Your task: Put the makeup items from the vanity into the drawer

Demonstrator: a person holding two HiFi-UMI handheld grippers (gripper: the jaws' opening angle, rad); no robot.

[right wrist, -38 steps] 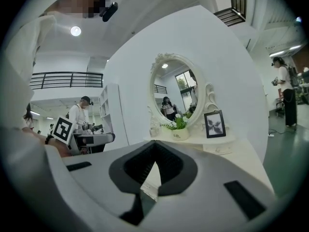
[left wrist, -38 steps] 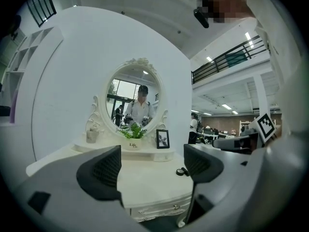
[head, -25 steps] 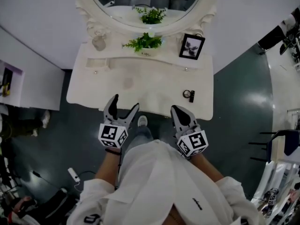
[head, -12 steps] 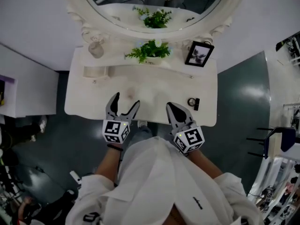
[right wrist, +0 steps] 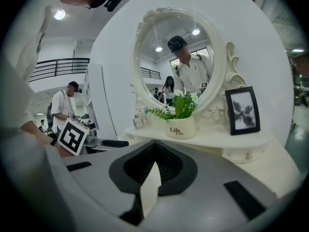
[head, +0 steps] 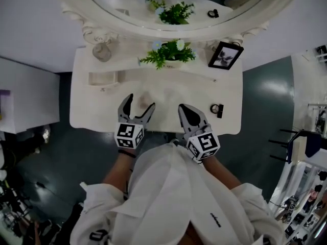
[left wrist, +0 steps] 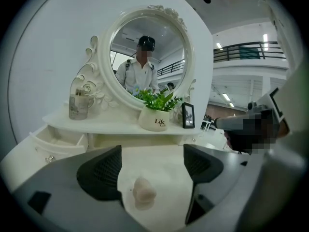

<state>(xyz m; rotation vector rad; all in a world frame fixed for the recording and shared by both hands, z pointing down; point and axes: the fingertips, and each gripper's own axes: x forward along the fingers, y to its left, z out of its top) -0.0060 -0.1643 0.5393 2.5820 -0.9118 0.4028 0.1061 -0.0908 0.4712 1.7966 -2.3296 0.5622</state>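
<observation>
Vanity (head: 102,111) in white, seen from straight above, round mirror (head: 133,6) at its back. On the raised shelf: glass jar (head: 101,51) at left, potted plant (head: 168,52) in the middle, picture frame (head: 225,55) at right. Small drawer (head: 102,78) under the shelf's left end, pulled open. Left gripper (head: 139,102) over the front of the tabletop, jaws spread wide, gripping nothing. Pale pink sponge (left wrist: 144,192) on the tabletop between those jaws, nearer the left one. Right gripper (head: 184,108) just to the right, jaws drawn in to a thin slit, nothing between them. Near the tabletop's right edge, well apart from both grippers, small round case (head: 215,108) just beside a small dark tube (head: 220,111).
</observation>
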